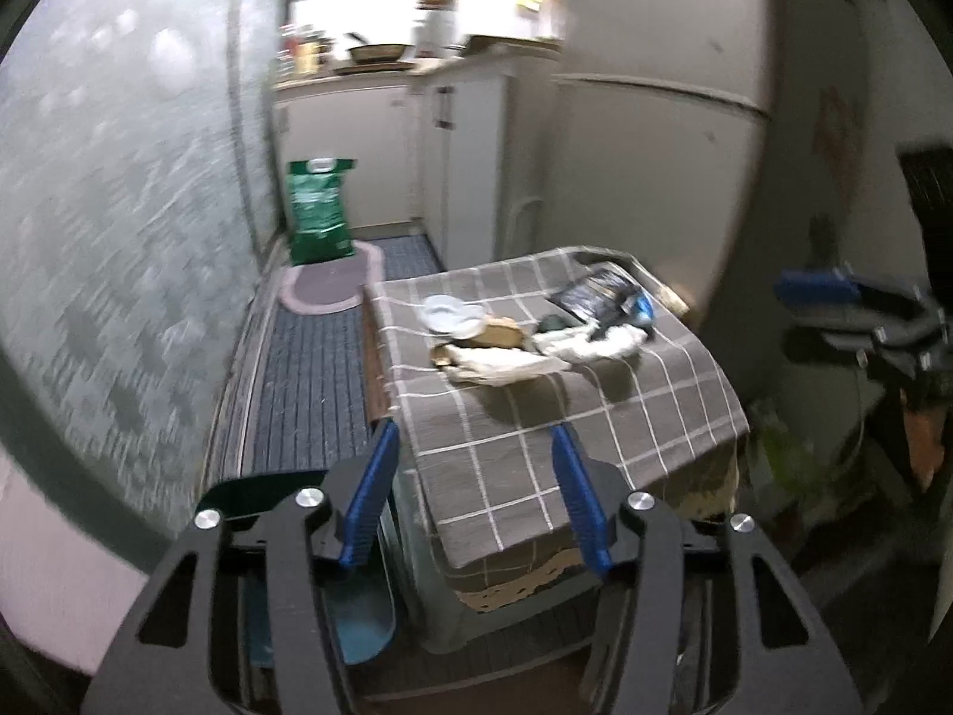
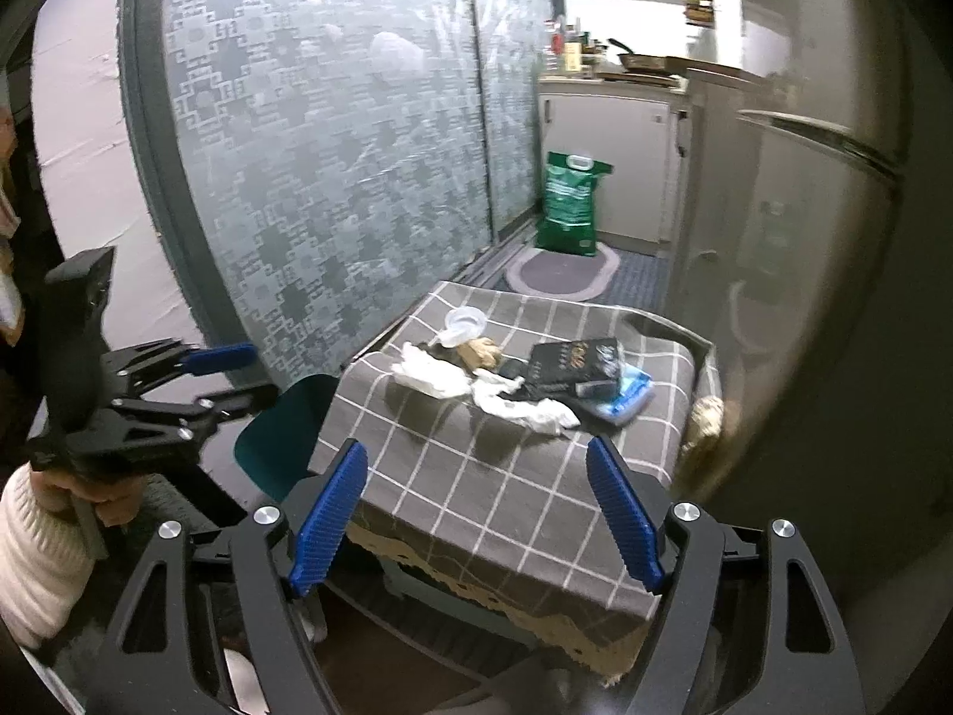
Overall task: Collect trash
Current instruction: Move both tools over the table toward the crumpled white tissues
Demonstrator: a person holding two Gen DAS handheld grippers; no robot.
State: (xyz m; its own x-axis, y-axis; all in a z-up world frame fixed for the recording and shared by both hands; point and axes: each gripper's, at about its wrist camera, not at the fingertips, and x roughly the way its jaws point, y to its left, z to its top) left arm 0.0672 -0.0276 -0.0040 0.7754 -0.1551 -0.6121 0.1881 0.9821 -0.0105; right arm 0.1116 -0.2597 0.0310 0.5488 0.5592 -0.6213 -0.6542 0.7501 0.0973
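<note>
A small table under a grey checked cloth (image 1: 536, 417) (image 2: 476, 459) carries a heap of trash: white crumpled tissues (image 1: 595, 342) (image 2: 432, 375), a clear plastic cup (image 1: 444, 310) (image 2: 464, 322), a brown crumpled wad (image 1: 500, 333) (image 2: 482, 348), a black packet (image 1: 595, 295) (image 2: 572, 363) and a blue wrapper (image 1: 643, 304) (image 2: 625, 393). My left gripper (image 1: 473, 453) is open and empty, short of the table's near edge. My right gripper (image 2: 476, 471) is open and empty, above the near edge. A dark teal dustpan (image 1: 250, 491) (image 2: 280, 435) sits low by the left gripper.
A patterned glass sliding door (image 2: 327, 149) runs along the left. A green bag (image 1: 318, 208) (image 2: 569, 202) stands on a purple mat (image 2: 560, 271) at the far end. A white fridge (image 1: 655, 149) and kitchen cabinets (image 1: 452, 137) line the right.
</note>
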